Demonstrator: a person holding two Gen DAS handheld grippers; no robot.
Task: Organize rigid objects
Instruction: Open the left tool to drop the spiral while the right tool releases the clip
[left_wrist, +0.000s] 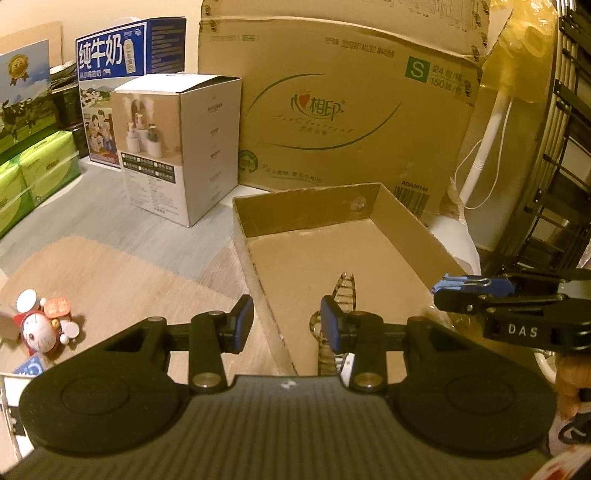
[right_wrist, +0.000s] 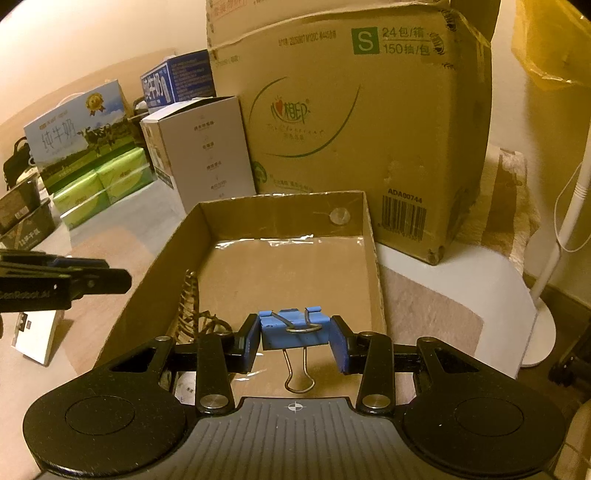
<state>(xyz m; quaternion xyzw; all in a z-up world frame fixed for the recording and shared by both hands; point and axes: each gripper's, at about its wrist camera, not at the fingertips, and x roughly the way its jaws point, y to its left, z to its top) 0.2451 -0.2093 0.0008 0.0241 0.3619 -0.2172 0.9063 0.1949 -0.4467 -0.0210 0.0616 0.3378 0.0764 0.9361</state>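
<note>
Right claw (right_wrist: 295, 341) level, pinching binder clip (right_wrist: 294, 329).

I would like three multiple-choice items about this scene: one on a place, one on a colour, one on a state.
1. Where is the binder clip?
A. on the floor
B. between the right gripper fingers
C. on the white box

2. What colour is the clip's body?
A. blue
B. red
C. green

3. How is the left gripper?
A. shut on a toy
B. shut on the clip
C. open, holding nothing

Answers: 1 B, both pads press its sides above the cardboard tray; 2 A, its body is blue with silver wire handles; 3 C, its fingers stand apart with nothing between.
</note>
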